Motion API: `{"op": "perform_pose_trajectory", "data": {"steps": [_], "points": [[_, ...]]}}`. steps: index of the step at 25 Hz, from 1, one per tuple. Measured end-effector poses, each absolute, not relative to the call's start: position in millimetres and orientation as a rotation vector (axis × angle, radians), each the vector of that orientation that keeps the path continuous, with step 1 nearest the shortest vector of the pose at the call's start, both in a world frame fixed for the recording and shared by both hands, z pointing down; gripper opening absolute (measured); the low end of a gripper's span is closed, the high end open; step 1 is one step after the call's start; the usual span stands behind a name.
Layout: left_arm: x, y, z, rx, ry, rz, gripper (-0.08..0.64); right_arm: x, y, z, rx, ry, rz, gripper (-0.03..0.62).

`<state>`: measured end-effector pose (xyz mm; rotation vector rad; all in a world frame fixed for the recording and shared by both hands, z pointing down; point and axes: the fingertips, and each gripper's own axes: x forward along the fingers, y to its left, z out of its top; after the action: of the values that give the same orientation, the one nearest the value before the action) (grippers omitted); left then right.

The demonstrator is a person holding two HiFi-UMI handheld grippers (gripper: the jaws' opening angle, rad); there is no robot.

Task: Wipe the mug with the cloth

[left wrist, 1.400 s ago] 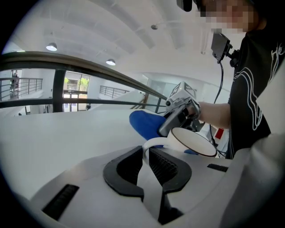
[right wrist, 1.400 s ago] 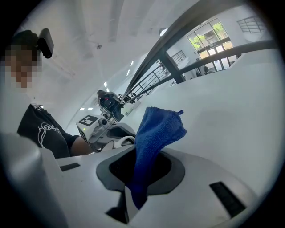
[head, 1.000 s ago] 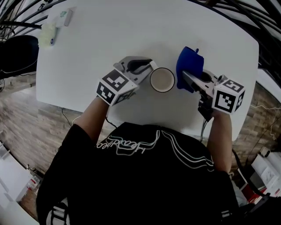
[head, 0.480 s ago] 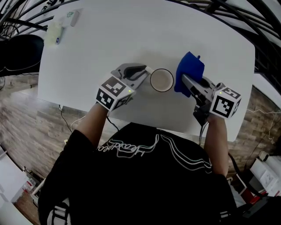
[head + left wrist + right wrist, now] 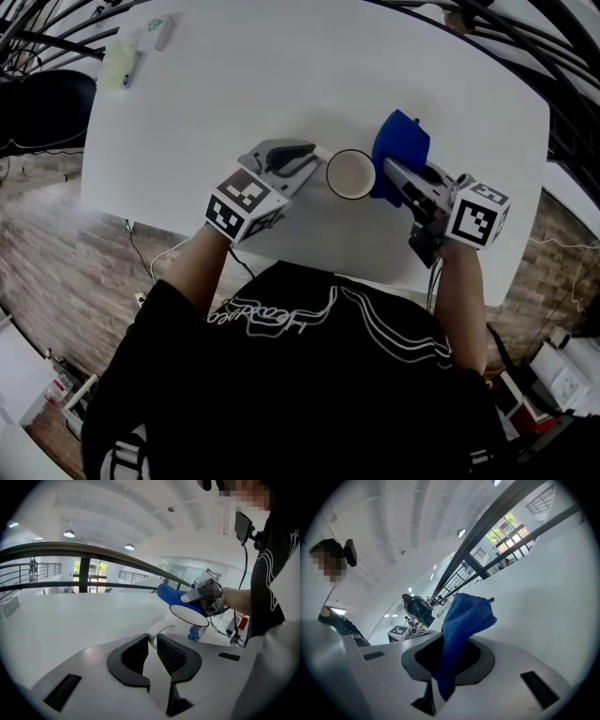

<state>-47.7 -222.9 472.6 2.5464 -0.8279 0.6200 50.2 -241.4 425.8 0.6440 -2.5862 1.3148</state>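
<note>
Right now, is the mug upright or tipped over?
Upright: the head view looks straight down into the mug, and the left gripper is shut on its handle.

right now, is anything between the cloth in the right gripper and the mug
Nothing visible stands between them. The cloth, clamped in the right gripper, sits right up against the mug on its right side. The left gripper is shut on the mug's handle at the opposite side, out of the way.
</note>
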Motion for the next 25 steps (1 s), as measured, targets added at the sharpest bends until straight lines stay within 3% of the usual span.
{"op": "perform_pose_trajectory", "data": {"steps": [25], "points": [[-45, -212, 470, 2.532, -0.846, 0.660, 0.054, 60, -245, 465, 0.809, -2.399, 1.327, 0.051]]}}
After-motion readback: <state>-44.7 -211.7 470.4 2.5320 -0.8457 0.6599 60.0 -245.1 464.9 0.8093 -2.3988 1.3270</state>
